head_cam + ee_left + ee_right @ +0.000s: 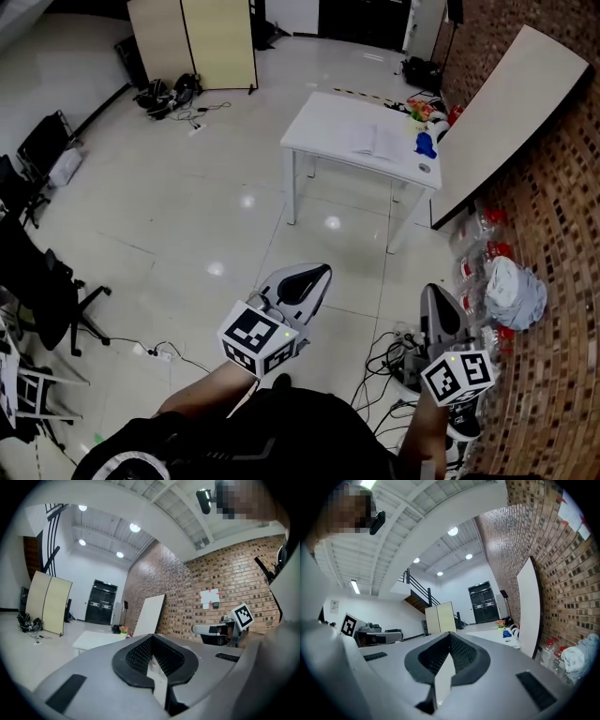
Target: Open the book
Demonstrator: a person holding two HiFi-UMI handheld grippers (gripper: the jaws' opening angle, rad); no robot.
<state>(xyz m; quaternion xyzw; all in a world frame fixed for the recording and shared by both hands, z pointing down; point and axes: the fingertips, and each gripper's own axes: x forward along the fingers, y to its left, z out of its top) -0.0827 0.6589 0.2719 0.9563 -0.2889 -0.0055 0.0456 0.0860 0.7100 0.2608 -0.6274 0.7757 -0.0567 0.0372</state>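
A pale book [373, 141] lies flat on the white table [323, 127] far across the room; whether it lies open I cannot tell from here. Both grippers are held level over the floor, well short of the table. My left gripper [317, 273] is shut with nothing in it, its jaws meeting at the tip [152, 637]. My right gripper [433, 292] is also shut and empty [450, 633]. The table shows small past the jaws in the left gripper view [93, 641] and in the right gripper view [497, 632].
A blue object [425, 143] and small items sit at the table's right end. A white board [511, 103] leans on the brick wall. Bottles and a white bag [516, 291] line the wall. Cables [394, 352] lie underfoot; office chairs [37, 281] stand at the left.
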